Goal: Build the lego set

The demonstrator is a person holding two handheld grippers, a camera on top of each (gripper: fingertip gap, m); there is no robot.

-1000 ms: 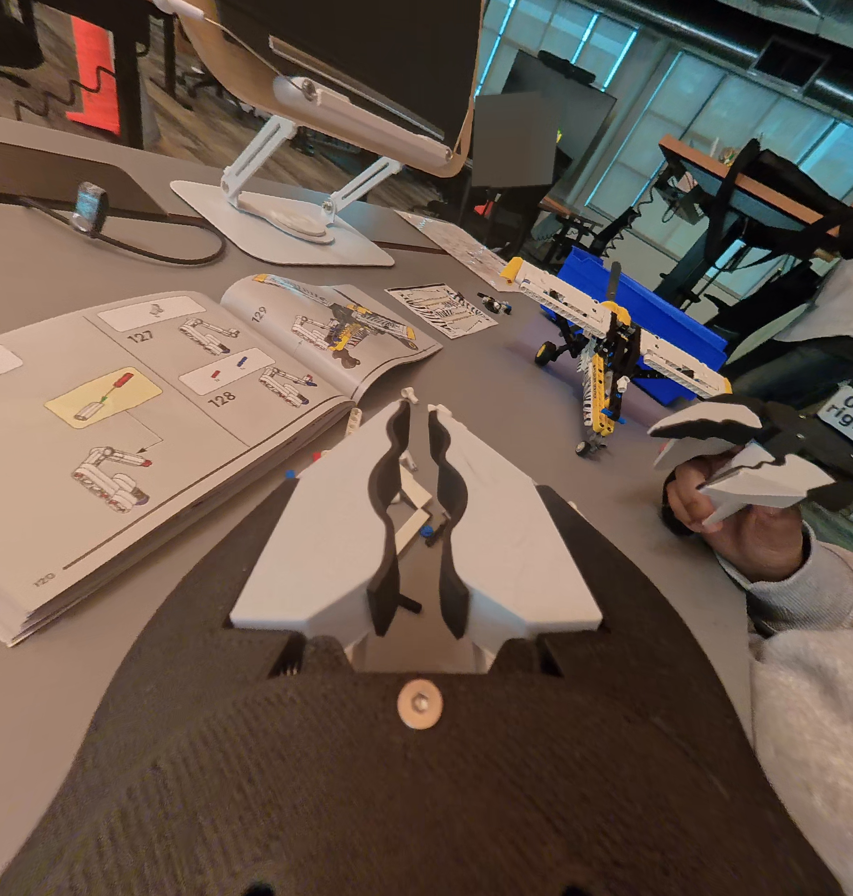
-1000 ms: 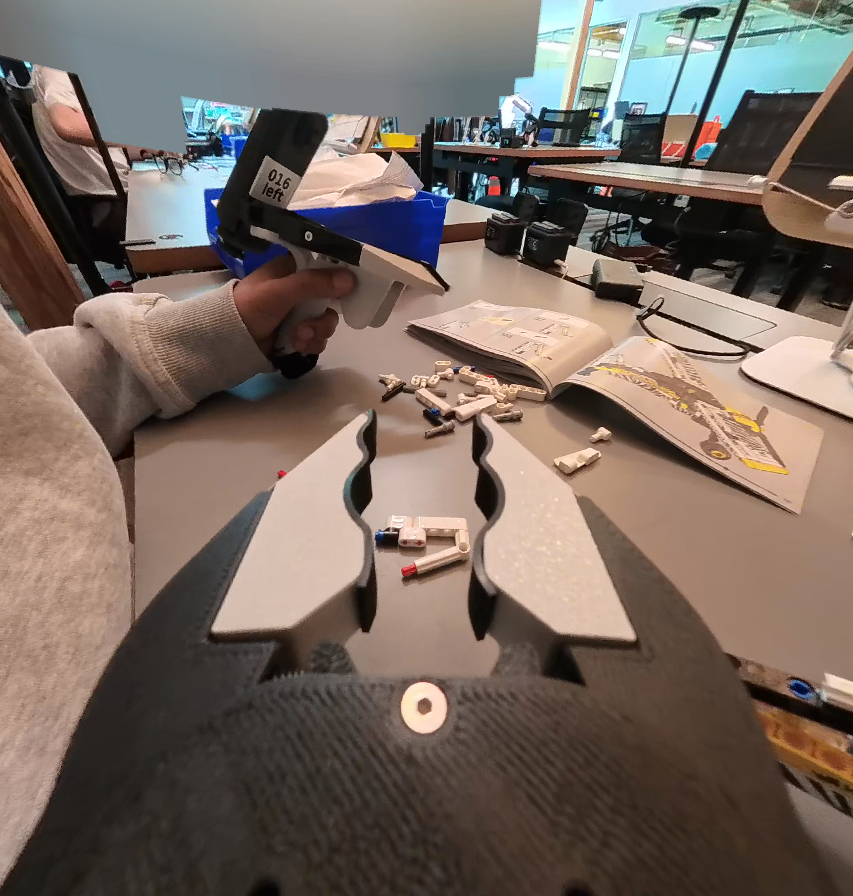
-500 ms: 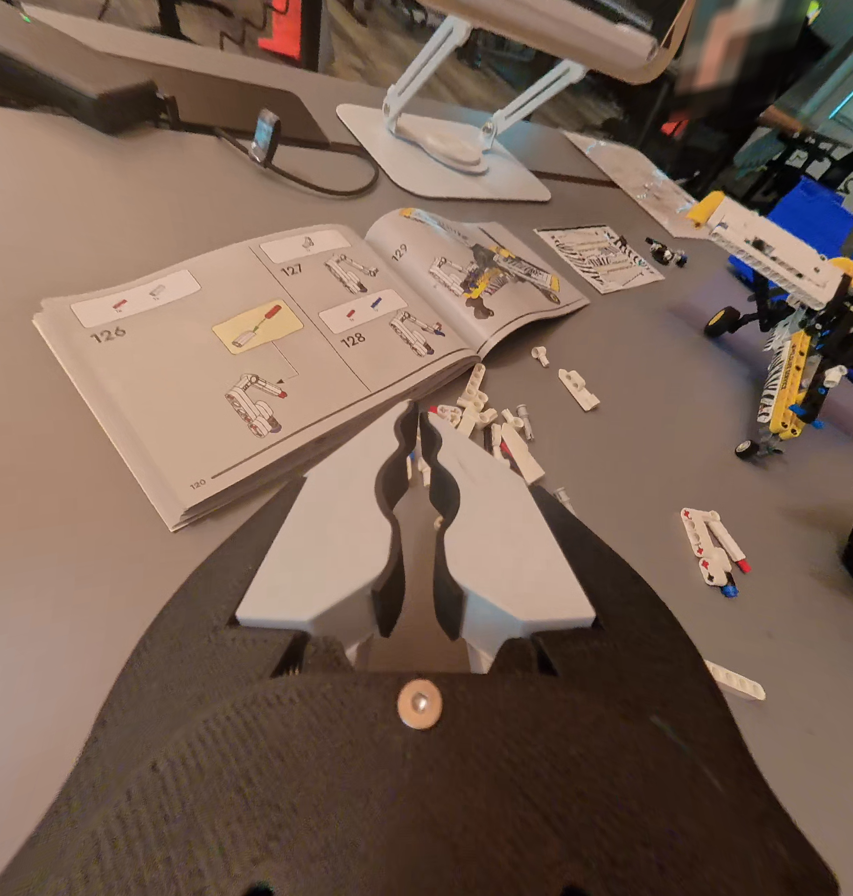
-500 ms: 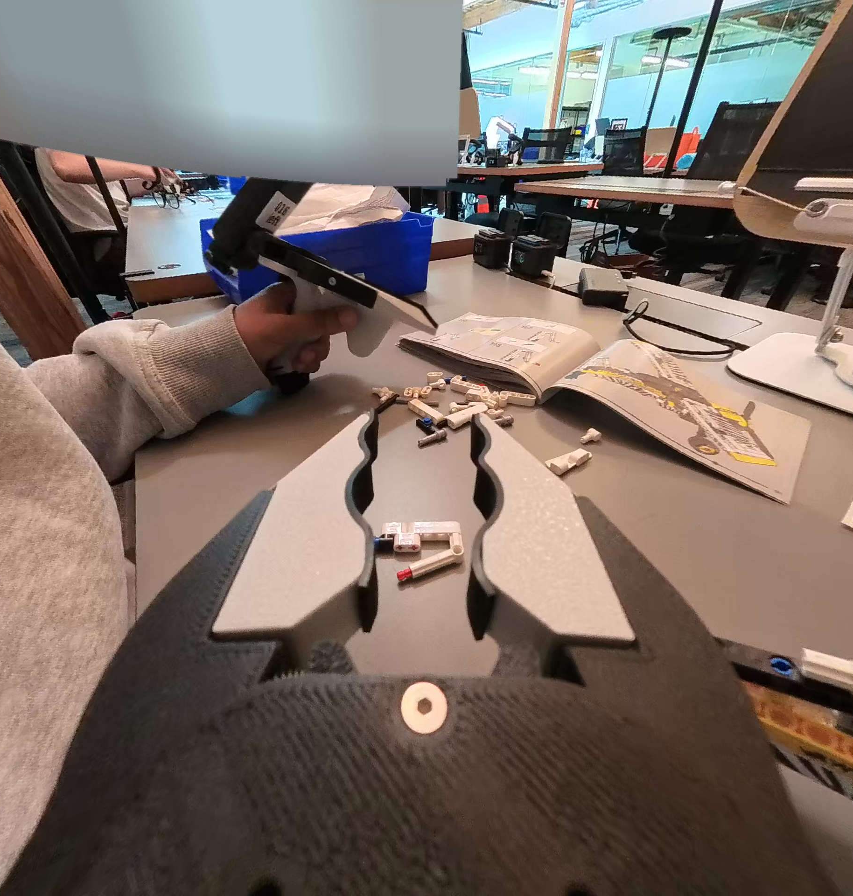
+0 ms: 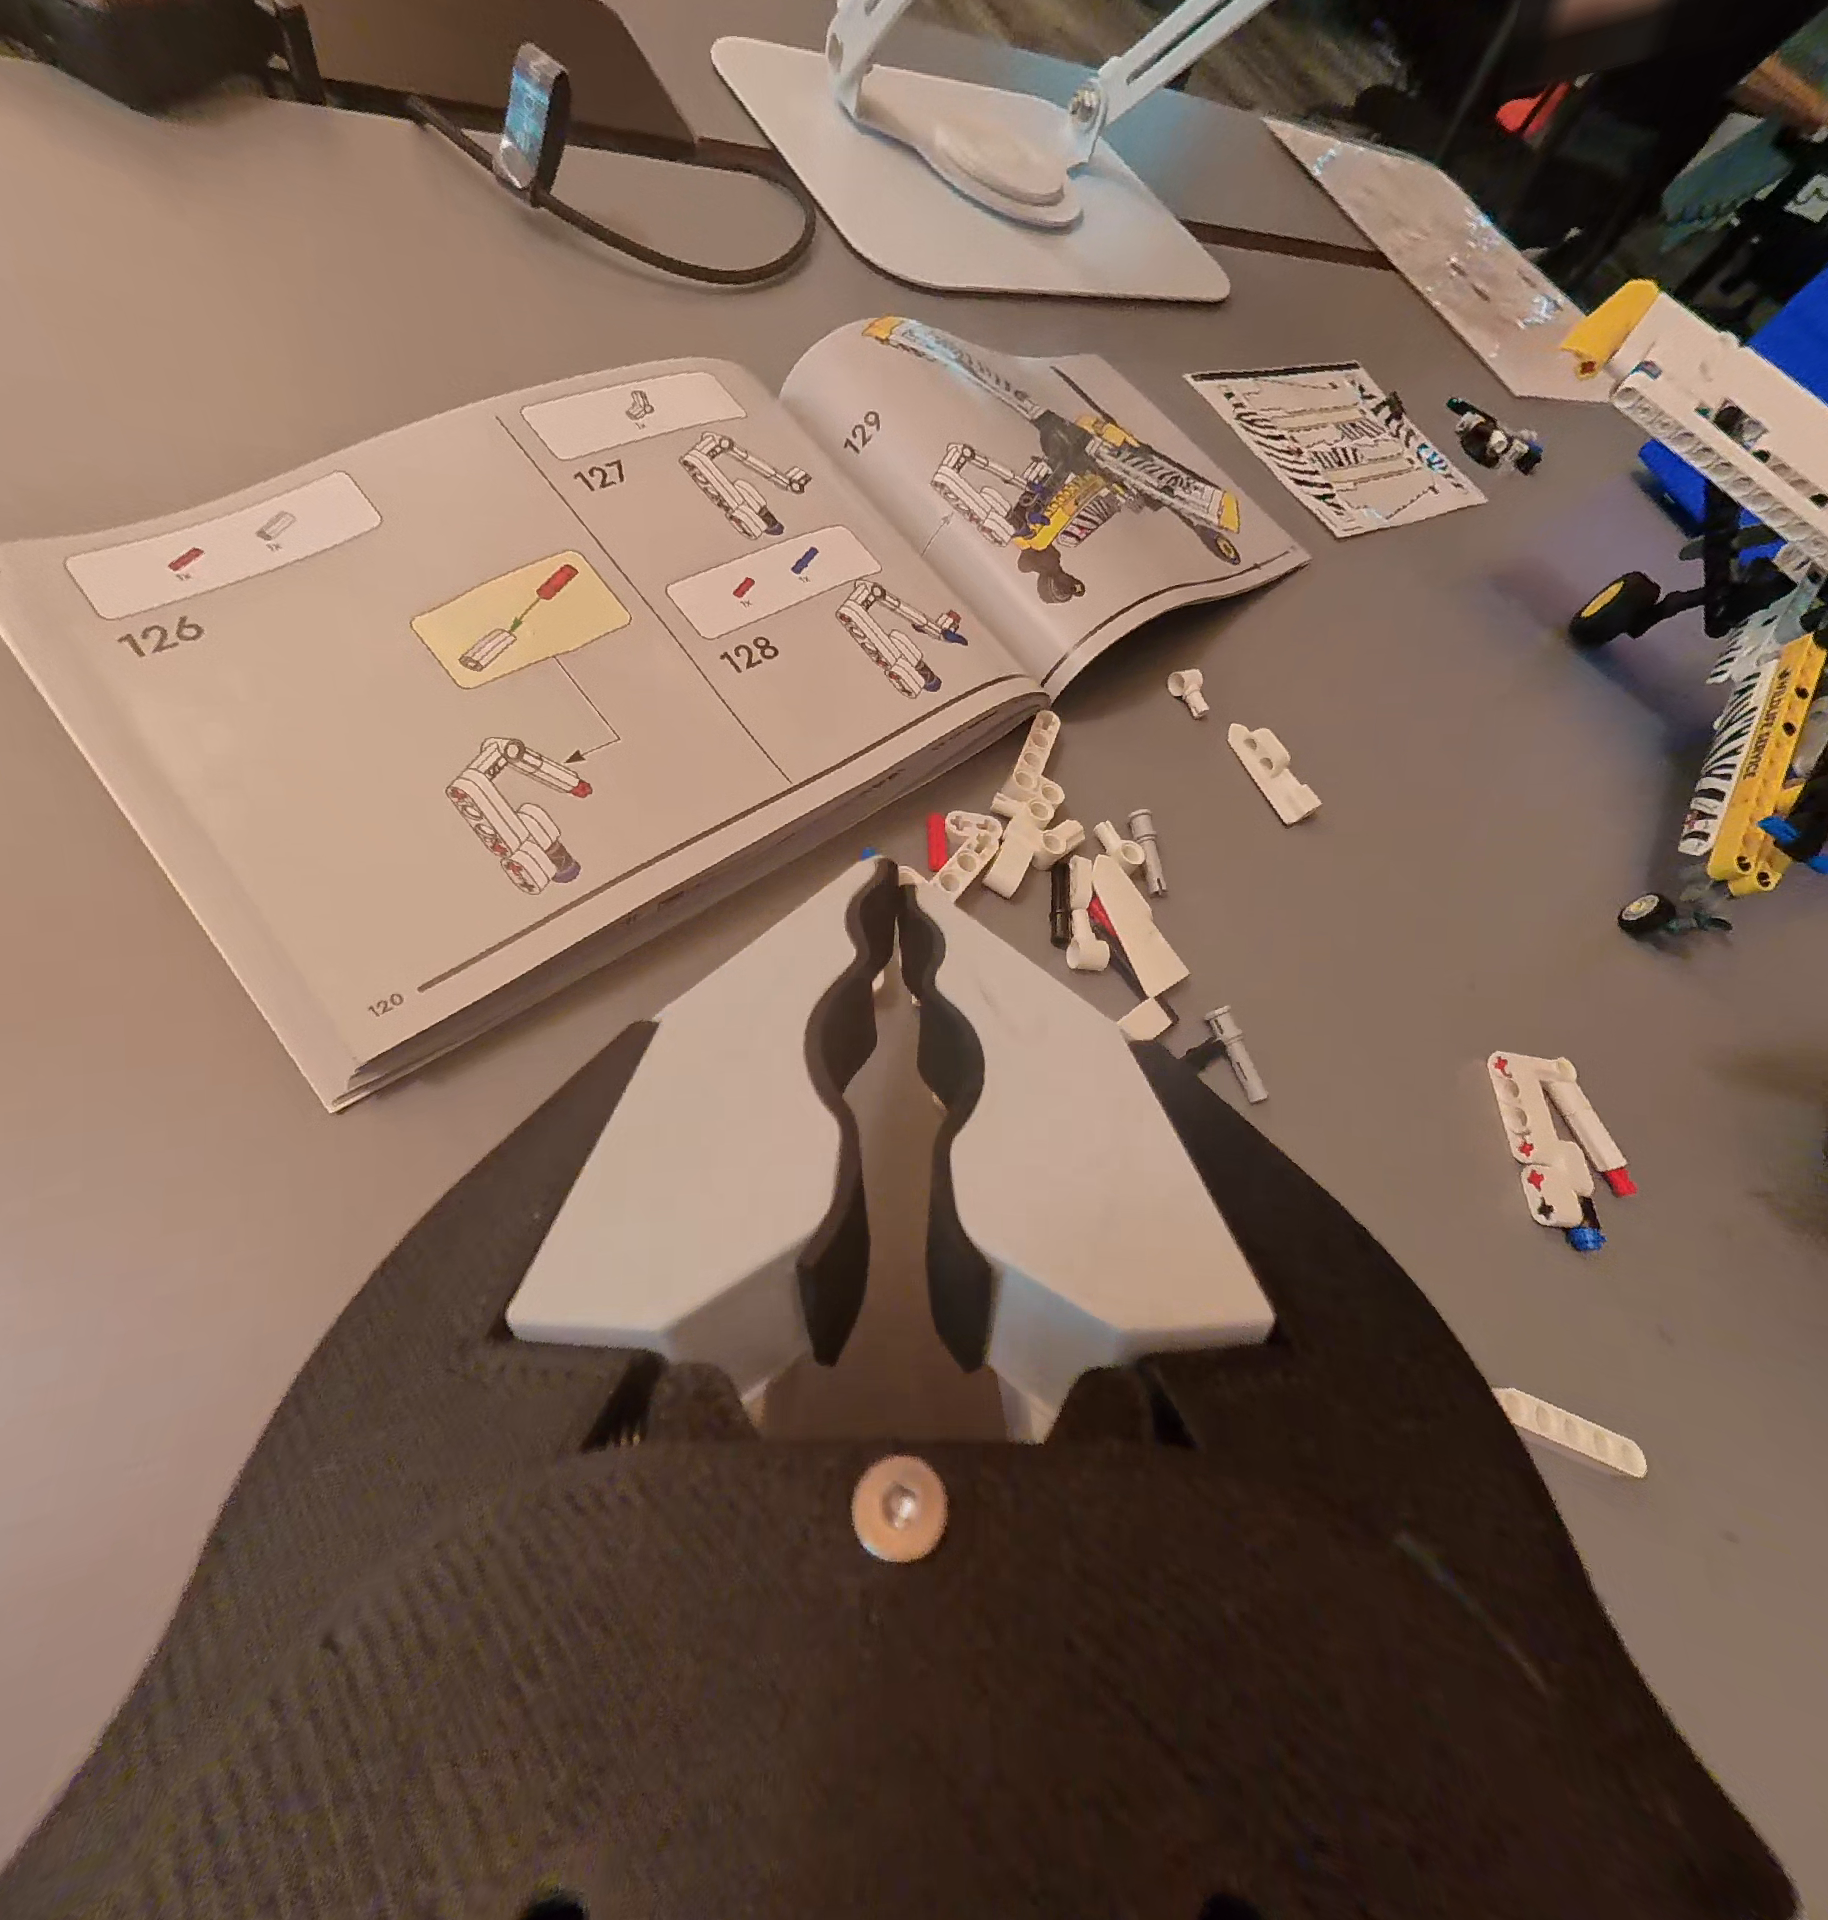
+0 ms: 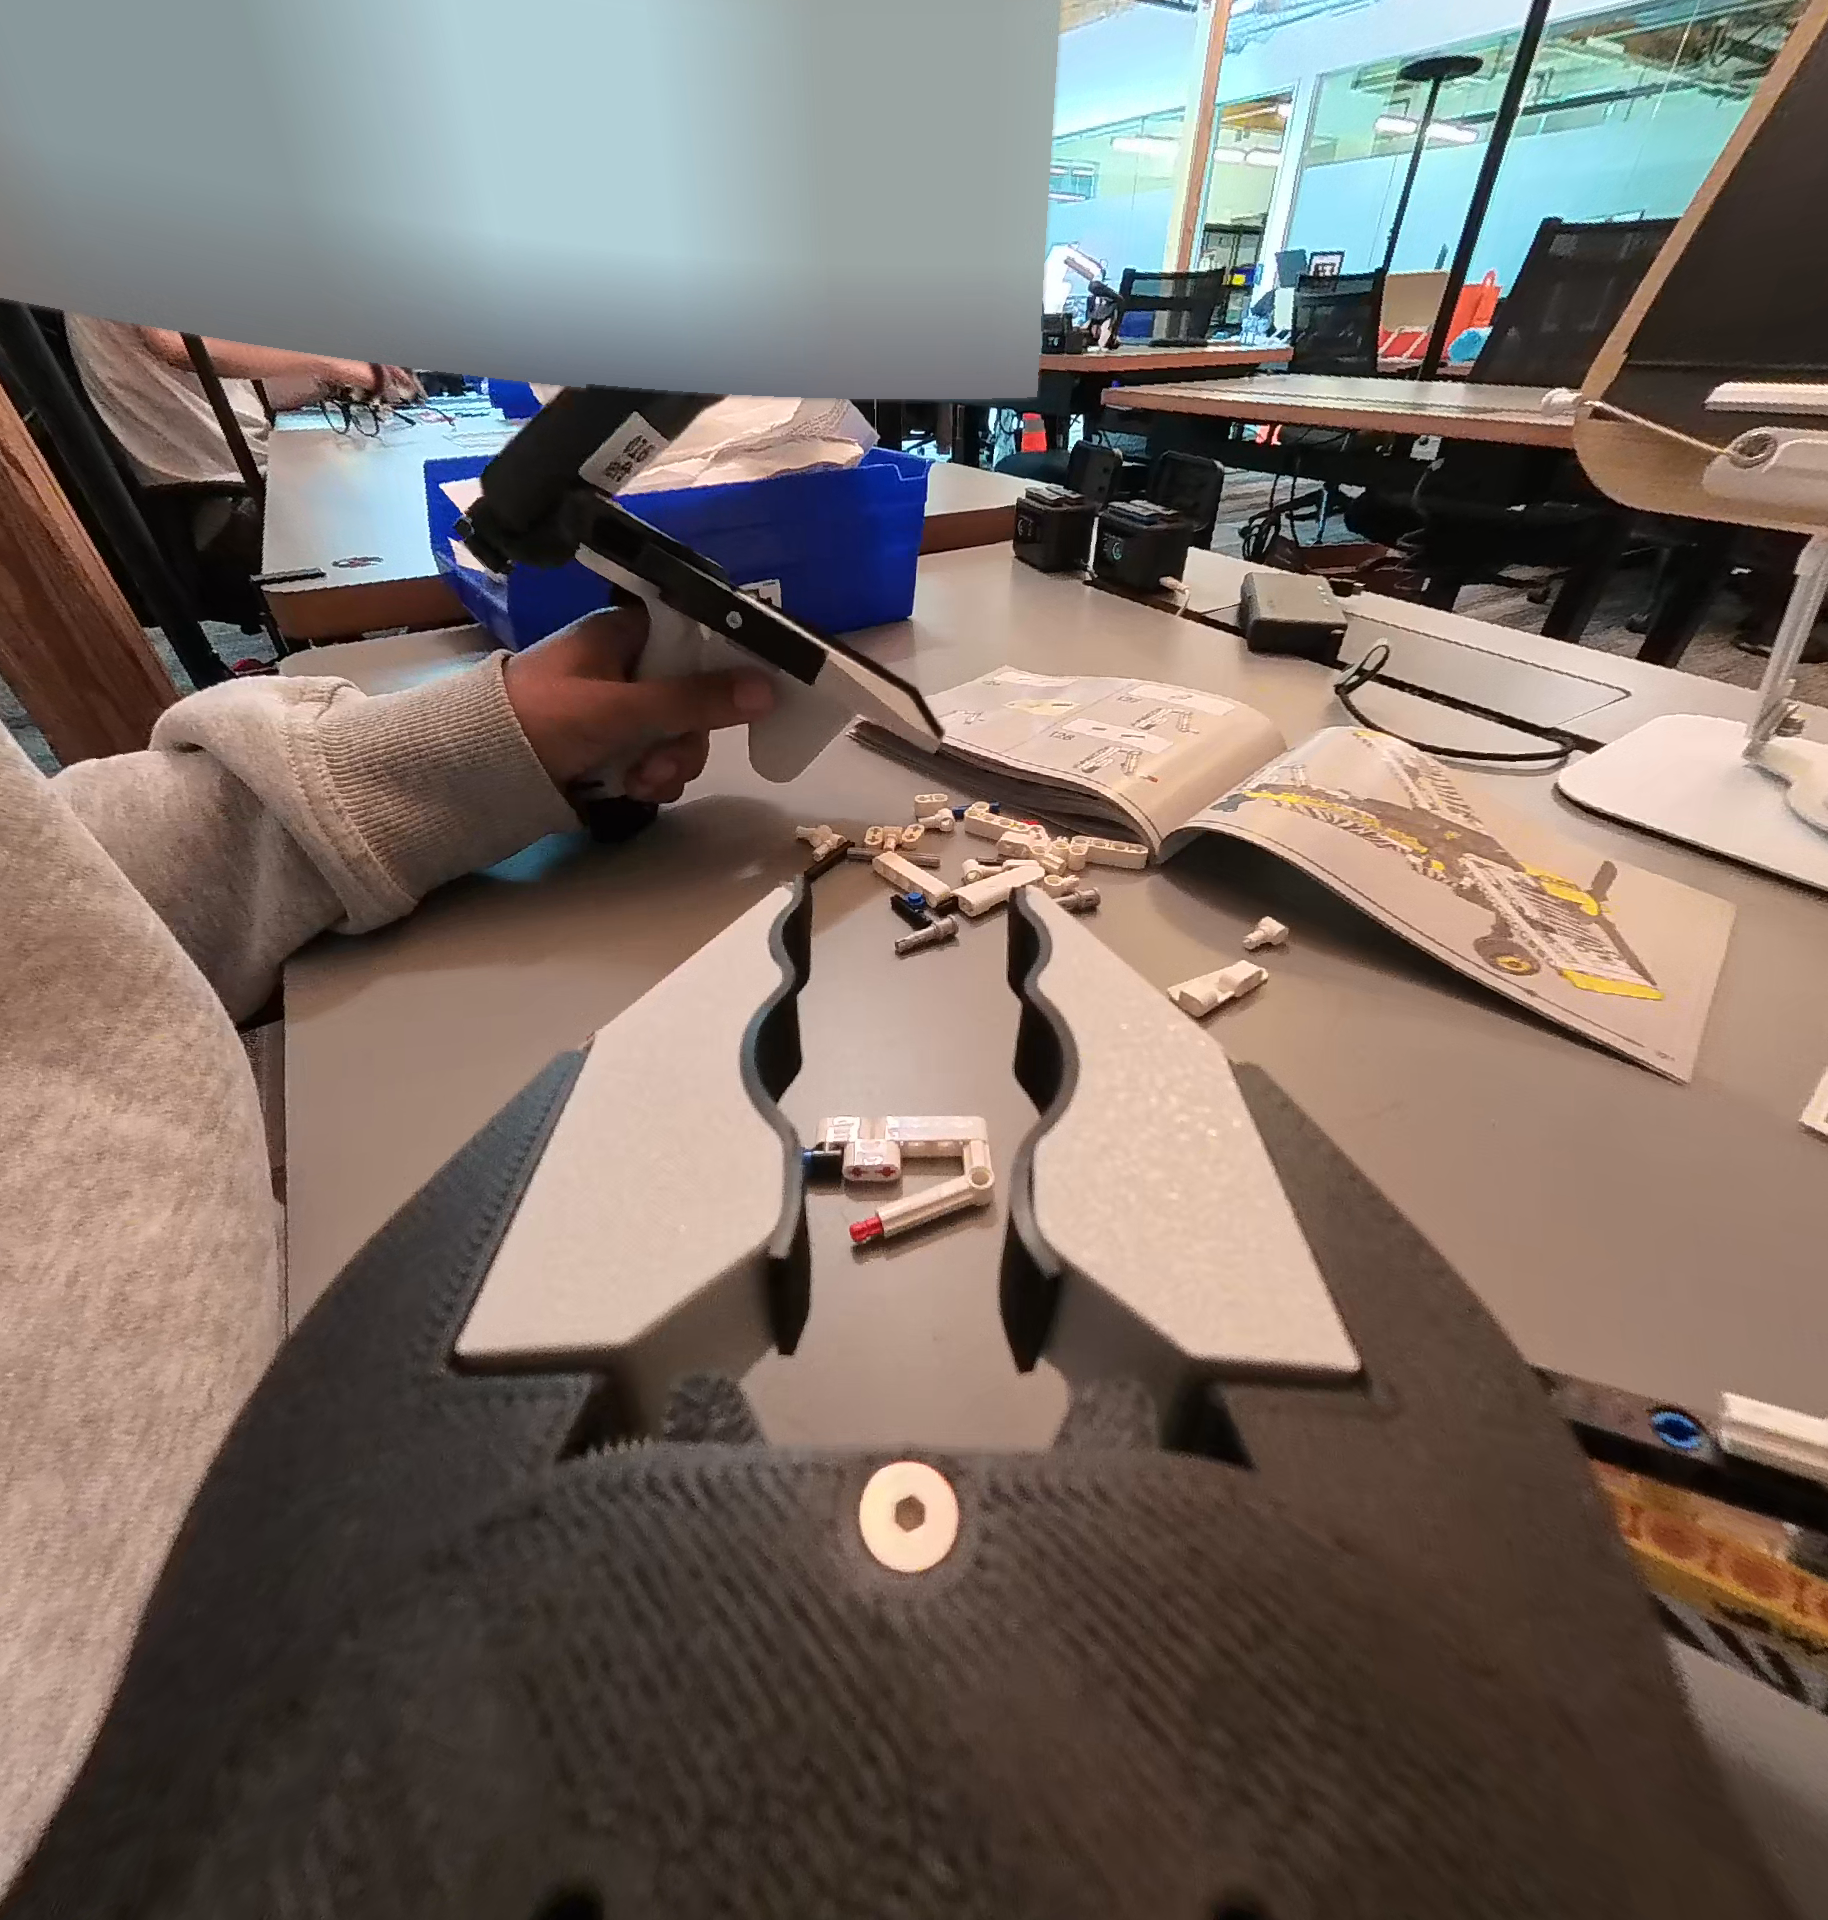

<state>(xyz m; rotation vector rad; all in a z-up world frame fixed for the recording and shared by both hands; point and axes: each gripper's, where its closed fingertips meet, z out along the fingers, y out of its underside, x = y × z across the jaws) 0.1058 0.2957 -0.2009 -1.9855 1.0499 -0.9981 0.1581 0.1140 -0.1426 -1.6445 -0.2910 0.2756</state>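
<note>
While the right gripper (image 6: pixel 905 914) hangs low over the grey table (image 6: pixel 1409 1164) with its jaws spread wide and nothing between them, a small white sub-assembly (image 6: pixel 905 1164) lies flat on the surface in the gap between its fingers, touching neither. That piece has a red pin at its near end and a blue pin on the side toward the left finger. Beyond the fingertips sits a scatter of loose white, grey and black lego pieces (image 6: pixel 977 868), and just past them the open instruction booklet (image 6: pixel 1149 769). Further off to the right stands a white monitor-stand base (image 6: pixel 1710 800).

From the left gripper (image 5: pixel 897 883), the jaws are drawn almost together; only a sliver shows at the tips, and I cannot tell whether anything is pinched there. Its tips sit at the near edge of the same loose pieces (image 5: pixel 1055 862), which spread ahead and to the right. The booklet (image 5: pixel 536 665) lies ahead and left. The sub-assembly (image 5: pixel 1549 1143) rests well off to the right, with a flat white beam (image 5: pixel 1570 1434) nearer the body. Far right stands the partly built yellow-and-white plane model (image 5: pixel 1762 665), with a sticker sheet (image 5: pixel 1331 447) beyond.
</note>
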